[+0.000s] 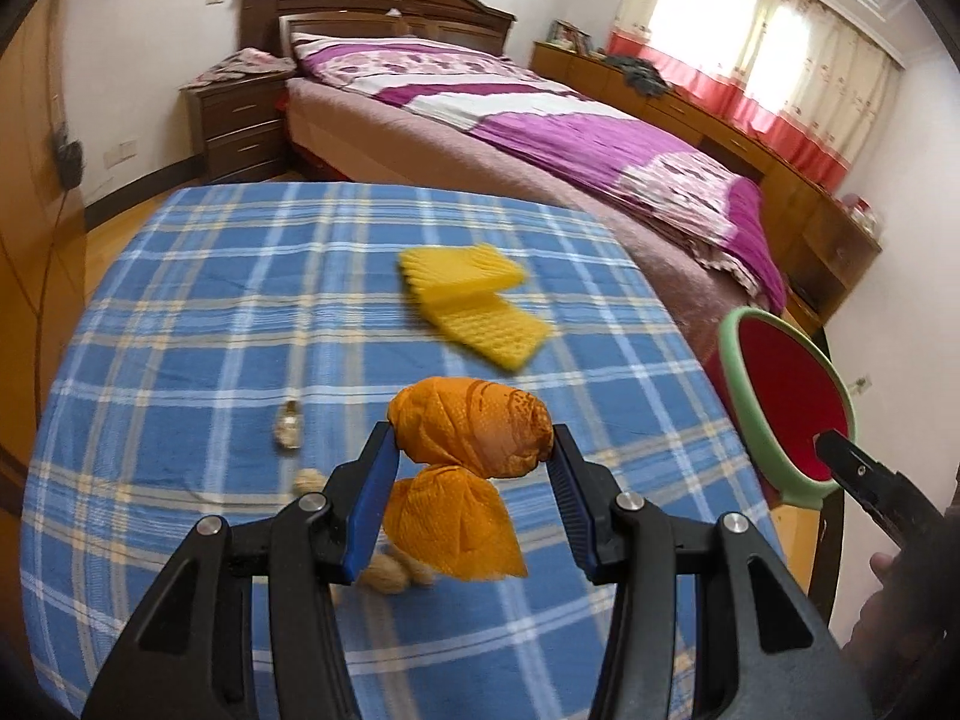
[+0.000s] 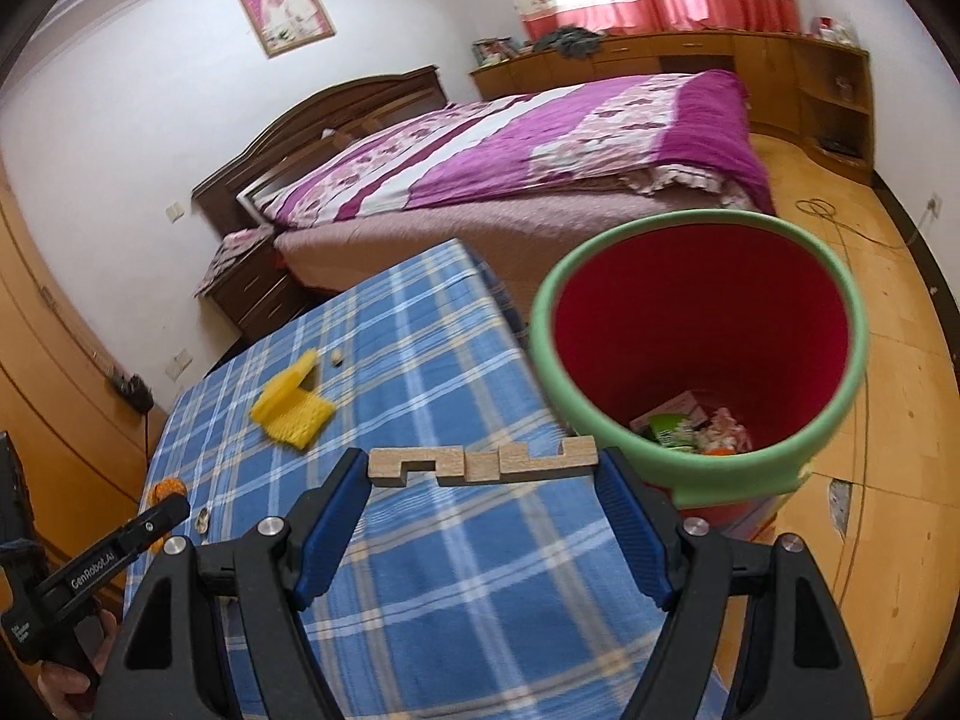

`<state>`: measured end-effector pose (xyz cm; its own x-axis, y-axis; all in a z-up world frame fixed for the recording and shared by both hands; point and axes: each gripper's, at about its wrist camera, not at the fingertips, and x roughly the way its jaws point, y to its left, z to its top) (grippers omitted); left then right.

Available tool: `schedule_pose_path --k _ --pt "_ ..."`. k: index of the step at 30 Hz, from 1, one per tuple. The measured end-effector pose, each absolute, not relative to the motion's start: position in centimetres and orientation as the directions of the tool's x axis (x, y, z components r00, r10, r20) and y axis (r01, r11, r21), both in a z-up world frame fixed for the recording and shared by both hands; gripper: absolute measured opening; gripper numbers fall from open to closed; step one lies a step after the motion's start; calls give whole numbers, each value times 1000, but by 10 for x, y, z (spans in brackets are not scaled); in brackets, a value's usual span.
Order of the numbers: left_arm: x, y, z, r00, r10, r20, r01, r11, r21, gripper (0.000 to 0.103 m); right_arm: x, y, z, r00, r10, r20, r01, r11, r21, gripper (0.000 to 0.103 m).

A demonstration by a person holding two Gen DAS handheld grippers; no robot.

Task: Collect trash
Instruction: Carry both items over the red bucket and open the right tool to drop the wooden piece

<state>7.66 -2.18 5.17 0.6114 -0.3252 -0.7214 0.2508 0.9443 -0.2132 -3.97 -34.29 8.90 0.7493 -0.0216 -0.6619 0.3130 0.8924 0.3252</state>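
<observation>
Presently the blue plaid tabletop (image 2: 420, 396) ends just beside the green-rimmed red bin (image 2: 852, 324), open wood floor beyond. "GenRobot.AI" marks the left hand-held gripper (image 1: 471, 450), clamped on a crumpled orange paper wad (image 1: 474, 432). The right hand-held gripper (image 2: 483, 465) grips a notched wooden block (image 2: 480, 462) near the bin's rim.

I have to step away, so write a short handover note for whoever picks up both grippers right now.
Left gripper: shut on the orange crumpled paper, held above the blue plaid table.
Right gripper: shut on the notched wooden piece, near the green-rimmed red bin beside the table's edge.
Done: the bin already holds some wrappers.
Left: drop both held items in the bin, then collect the yellow foam piece and the nut shells on the table.
</observation>
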Motion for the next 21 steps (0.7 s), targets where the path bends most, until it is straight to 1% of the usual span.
schedule_pose_path --k 10,21 --pt "80 -83 48 514 -420 -748 375 894 -244 52 -56 -399 90 757 -94 -647 408 841 356 79" --pt "84 -147 45 467 -441 -766 471 858 -207 52 -60 -452 75 735 -149 -661 497 782 377 79"
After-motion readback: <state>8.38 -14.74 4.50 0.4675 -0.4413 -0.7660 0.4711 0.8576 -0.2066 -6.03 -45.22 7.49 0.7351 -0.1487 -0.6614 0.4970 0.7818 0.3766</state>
